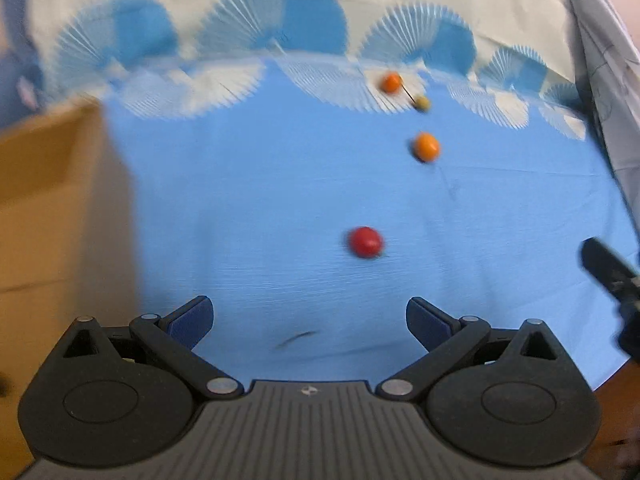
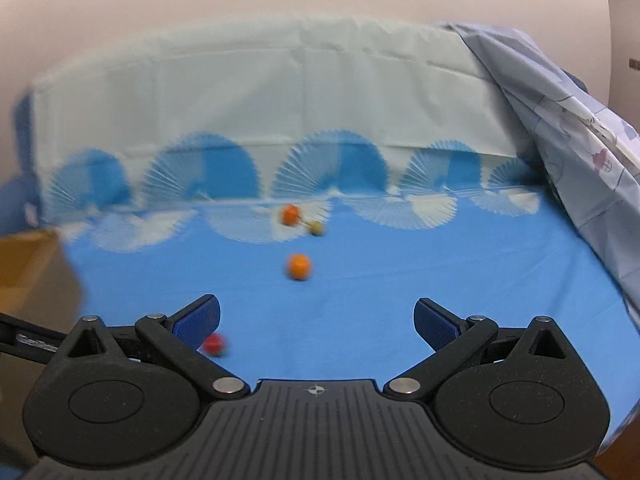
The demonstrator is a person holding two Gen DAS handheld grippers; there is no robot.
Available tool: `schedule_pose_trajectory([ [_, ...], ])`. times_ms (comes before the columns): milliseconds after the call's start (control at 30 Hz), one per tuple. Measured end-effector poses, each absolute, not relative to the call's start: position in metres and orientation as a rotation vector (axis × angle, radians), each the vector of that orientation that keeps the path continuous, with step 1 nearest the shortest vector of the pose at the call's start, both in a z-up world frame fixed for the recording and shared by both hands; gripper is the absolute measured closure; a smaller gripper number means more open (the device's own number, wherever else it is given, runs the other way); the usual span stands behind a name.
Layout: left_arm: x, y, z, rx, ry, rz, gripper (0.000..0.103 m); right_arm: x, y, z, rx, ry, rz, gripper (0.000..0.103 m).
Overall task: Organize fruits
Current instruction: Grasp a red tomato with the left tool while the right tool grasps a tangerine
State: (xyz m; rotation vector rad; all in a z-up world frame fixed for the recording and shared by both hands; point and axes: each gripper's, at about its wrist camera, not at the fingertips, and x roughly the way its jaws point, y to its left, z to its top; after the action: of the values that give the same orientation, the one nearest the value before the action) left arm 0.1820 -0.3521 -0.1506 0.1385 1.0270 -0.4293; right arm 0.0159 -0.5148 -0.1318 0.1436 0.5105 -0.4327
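Note:
A red fruit (image 1: 365,242) lies on the blue cloth ahead of my open, empty left gripper (image 1: 310,320). Beyond it lie an orange fruit (image 1: 427,147), a second orange fruit (image 1: 391,82) near the cloth's patterned border, and a small yellowish fruit (image 1: 423,103) with a thin stem. In the right wrist view my right gripper (image 2: 317,322) is open and empty; the red fruit (image 2: 215,345) sits by its left finger, with the nearer orange fruit (image 2: 299,267), the far orange fruit (image 2: 290,215) and the yellowish fruit (image 2: 317,228) ahead. Both views are blurred.
A brown cardboard box (image 1: 48,208) stands at the left edge of the blue cloth (image 1: 260,200), also in the right wrist view (image 2: 28,268). A white backdrop with blue fan shapes rises behind. A pale printed sheet (image 2: 568,136) hangs at the right. The right gripper's tip (image 1: 608,268) shows at the right edge.

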Motion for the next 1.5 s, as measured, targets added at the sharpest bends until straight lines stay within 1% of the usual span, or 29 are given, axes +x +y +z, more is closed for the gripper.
schedule_pose_trajectory([
  [100,0.223,-0.376,-0.181,0.042,1.128,-0.395,0.000,0.057,-0.554,-0.167,0.159,0.538,-0.435,0.001],
  [200,0.252,-0.394,-0.206,-0.012,1.169,-0.341,0.000,0.099,-0.586,-0.203,0.200,0.580,-0.403,0.001],
  [333,0.275,-0.413,-0.230,0.024,1.180,-0.316,0.000,0.148,-0.617,-0.247,0.190,0.620,-0.366,0.001],
  [433,0.284,-0.423,-0.244,0.066,1.191,-0.297,0.000,0.179,-0.628,-0.270,0.148,0.636,-0.321,0.001],
  [533,0.282,-0.430,-0.247,0.110,1.158,-0.272,0.000,0.202,-0.628,-0.280,0.131,0.624,-0.256,0.001],
  [633,0.278,-0.440,-0.251,0.192,1.134,-0.258,0.000,0.227,-0.623,-0.284,0.045,0.632,-0.258,0.001],
  [733,0.278,-0.440,-0.251,0.188,1.127,-0.252,0.000,0.245,-0.625,-0.281,0.065,0.620,-0.225,0.001],
  [767,0.278,-0.440,-0.250,0.182,1.130,-0.248,0.003,0.248,-0.626,-0.281,0.063,0.618,-0.223,0.001],
  [833,0.278,-0.437,-0.244,0.156,1.112,-0.231,0.018,0.253,-0.625,-0.281,0.055,0.611,-0.215,0.002],
  [867,0.276,-0.437,-0.239,0.145,1.092,-0.235,0.042,0.253,-0.625,-0.281,0.055,0.607,-0.209,0.015],
  [900,0.274,-0.436,-0.234,0.145,1.069,-0.251,0.071,0.251,-0.624,-0.279,0.056,0.592,-0.183,0.026],
  [933,0.273,-0.435,-0.231,0.155,1.062,-0.273,0.071,0.249,-0.621,-0.277,0.050,0.576,-0.158,0.050],
  [967,0.273,-0.435,-0.229,0.151,1.062,-0.278,0.071,0.248,-0.618,-0.275,0.038,0.571,-0.143,0.068],
  [1033,0.270,-0.430,-0.226,0.145,1.050,-0.276,0.077,0.248,-0.614,-0.271,0.025,0.585,-0.143,0.068],
  [1067,0.267,-0.426,-0.224,0.143,1.046,-0.282,0.085,0.246,-0.614,-0.269,0.044,0.593,-0.147,0.068],
  [1100,0.265,-0.423,-0.221,0.139,1.045,-0.289,0.095,0.244,-0.615,-0.266,0.065,0.594,-0.151,0.068],
  [1133,0.263,-0.421,-0.216,0.136,1.044,-0.295,0.096,0.238,-0.616,-0.261,0.090,0.588,-0.160,0.068],
  [1267,0.254,-0.408,-0.198,0.133,1.006,-0.312,0.096,0.205,-0.613,-0.239,0.135,0.552,-0.187,0.068],
  [1333,0.254,-0.403,-0.196,0.121,1.020,-0.308,0.096,0.190,-0.609,-0.234,0.125,0.556,-0.200,0.068],
  [1367,0.256,-0.398,-0.196,0.099,1.039,-0.324,0.094,0.184,-0.607,-0.233,0.116,0.565,-0.207,0.068],
  [1400,0.257,-0.393,-0.197,0.068,1.068,-0.342,0.088,0.178,-0.606,-0.235,0.111,0.577,-0.216,0.068],
  [1433,0.257,-0.388,-0.198,0.045,1.090,-0.348,0.086,0.174,-0.606,-0.236,0.112,0.588,-0.226,0.068],
  [1467,0.258,-0.383,-0.199,0.023,1.105,-0.354,0.076,0.169,-0.606,-0.238,0.116,0.599,-0.237,0.068],
  [1500,0.257,-0.380,-0.200,0.004,1.111,-0.356,0.060,0.164,-0.607,-0.240,0.123,0.606,-0.251,0.068],
])
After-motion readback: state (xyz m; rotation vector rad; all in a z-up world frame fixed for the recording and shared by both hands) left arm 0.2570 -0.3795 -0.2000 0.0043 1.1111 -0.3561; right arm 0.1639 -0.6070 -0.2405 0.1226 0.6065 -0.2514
